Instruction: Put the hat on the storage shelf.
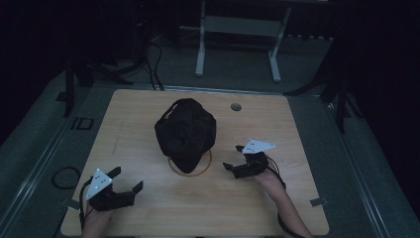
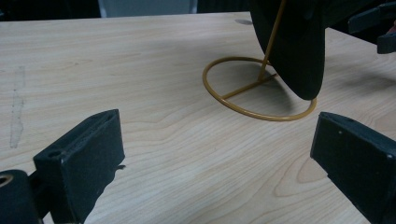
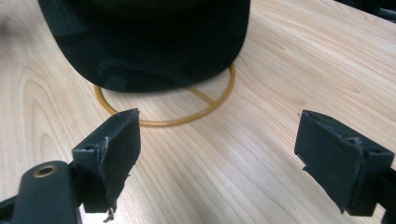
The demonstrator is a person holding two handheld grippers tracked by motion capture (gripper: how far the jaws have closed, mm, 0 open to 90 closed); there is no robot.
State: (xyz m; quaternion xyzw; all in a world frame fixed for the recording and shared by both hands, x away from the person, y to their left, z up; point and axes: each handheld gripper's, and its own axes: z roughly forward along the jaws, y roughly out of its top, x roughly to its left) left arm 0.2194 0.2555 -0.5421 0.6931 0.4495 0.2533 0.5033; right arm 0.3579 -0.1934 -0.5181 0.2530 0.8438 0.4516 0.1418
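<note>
your left gripper [image 1: 129, 179] sits low over the near left corner of the wooden table [image 1: 148, 114], its 2 jaws spread wide apart with nothing between them. in the left gripper view the same jaws rise at either side of the picture, bare wood between them, and the gold wire stand [image 2: 258, 89] lies ahead and to the right.

your right gripper [image 1: 234, 157] hovers on the right side of the table, just beside the stand's ring, and its jaws are parted too, gripping nothing. it points toward the middle of the table.

the black cap [image 1: 185, 131] hangs on that stand at the middle of the table, its brim pointing down toward you so that the brim's tip dips close to the ring-shaped base [image 3: 166, 122] (whether it touches the ring, you cannot tell from these views). the base rests flat on the wood, with a straight bar crossing it and a thin upright rod going up under the cap.

both grippers are apart from the cap and from the stand. a small round grommet hole [image 1: 236, 107] sits in the table's far edge.
</note>
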